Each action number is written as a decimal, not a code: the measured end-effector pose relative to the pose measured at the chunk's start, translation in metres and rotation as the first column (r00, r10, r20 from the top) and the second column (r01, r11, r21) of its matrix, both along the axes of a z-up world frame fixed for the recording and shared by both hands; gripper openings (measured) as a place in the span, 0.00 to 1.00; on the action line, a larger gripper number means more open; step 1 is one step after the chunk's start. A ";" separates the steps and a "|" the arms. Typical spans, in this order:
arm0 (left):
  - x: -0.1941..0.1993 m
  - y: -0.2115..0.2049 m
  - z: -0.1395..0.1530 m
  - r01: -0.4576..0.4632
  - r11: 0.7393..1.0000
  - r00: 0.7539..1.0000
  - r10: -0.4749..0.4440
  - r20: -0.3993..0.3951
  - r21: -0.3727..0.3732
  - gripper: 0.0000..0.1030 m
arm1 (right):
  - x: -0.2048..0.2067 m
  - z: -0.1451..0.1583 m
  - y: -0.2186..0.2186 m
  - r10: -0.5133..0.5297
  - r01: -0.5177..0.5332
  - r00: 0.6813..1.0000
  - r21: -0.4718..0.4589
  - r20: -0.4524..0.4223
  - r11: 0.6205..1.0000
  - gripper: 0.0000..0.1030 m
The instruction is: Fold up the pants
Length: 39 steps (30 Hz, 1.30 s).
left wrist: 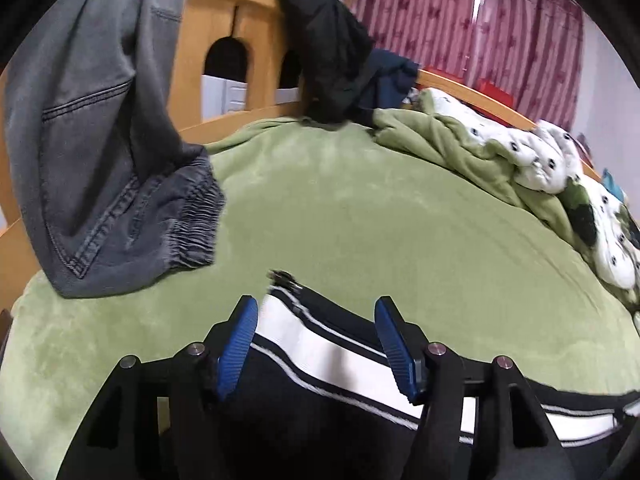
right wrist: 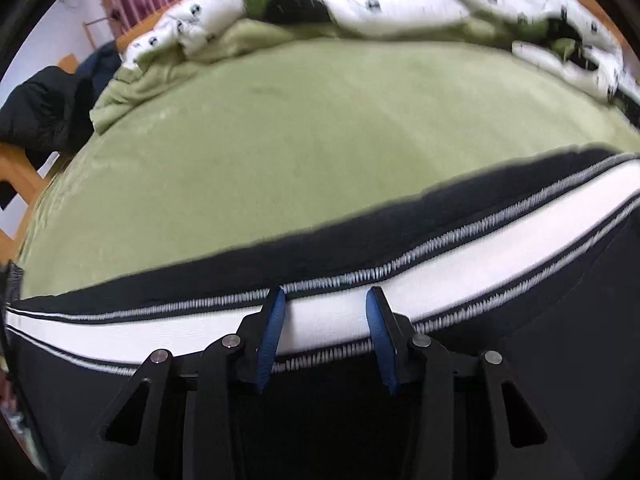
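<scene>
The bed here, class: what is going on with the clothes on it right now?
A person with a claw in each hand is working on black pants with a white side stripe, laid across a green blanket. The left claw and the right claw both hover open over the stripe, gripping nothing. Grey jeans hang at the left, and a rumpled white patterned quilt lies at the far side. No fold shows yet.
</scene>
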<state>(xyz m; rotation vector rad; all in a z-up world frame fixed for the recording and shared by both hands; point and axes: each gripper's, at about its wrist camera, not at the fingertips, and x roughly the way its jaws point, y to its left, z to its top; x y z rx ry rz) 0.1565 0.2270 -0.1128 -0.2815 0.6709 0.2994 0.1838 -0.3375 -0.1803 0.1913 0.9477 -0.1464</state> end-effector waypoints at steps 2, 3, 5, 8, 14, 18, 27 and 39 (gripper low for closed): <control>-0.002 -0.009 -0.001 0.038 0.999 0.999 -0.038 0.004 -0.012 0.57 | -0.006 0.004 0.001 -0.005 0.004 1.000 0.025 0.018 1.000 0.42; -0.006 -0.014 -0.001 0.078 0.996 0.997 -0.078 0.005 -0.039 0.57 | -0.011 0.008 0.002 -0.001 0.000 1.000 0.052 0.029 0.999 0.42; -0.015 -0.022 0.001 0.129 0.988 0.992 -0.128 0.013 -0.084 0.57 | -0.020 0.016 0.003 0.013 -0.018 0.998 0.085 0.055 0.996 0.42; -0.039 -0.041 0.007 0.234 0.954 0.972 -0.228 0.052 -0.190 0.57 | -0.047 0.033 0.010 0.006 -0.015 0.993 0.077 0.116 0.997 0.42; -0.084 -0.119 0.006 0.539 0.815 0.835 -0.551 0.006 -0.212 0.57 | -0.095 0.042 0.020 0.015 -0.024 0.988 0.061 0.154 0.998 0.44; -0.123 -0.159 -0.028 0.568 0.819 0.800 -0.572 -0.181 -0.077 0.57 | -0.114 0.037 0.033 0.090 -0.095 0.990 0.035 0.111 0.995 0.44; -0.169 -0.079 -0.034 0.303 0.953 0.931 -0.301 -0.206 -0.026 0.56 | -0.152 0.037 0.049 0.105 -0.112 0.987 0.051 0.119 0.992 0.44; -0.172 0.019 -0.064 0.042 0.846 0.986 -0.122 -0.117 -0.532 0.54 | -0.156 0.039 0.074 0.159 -0.166 0.975 0.032 0.156 0.986 0.44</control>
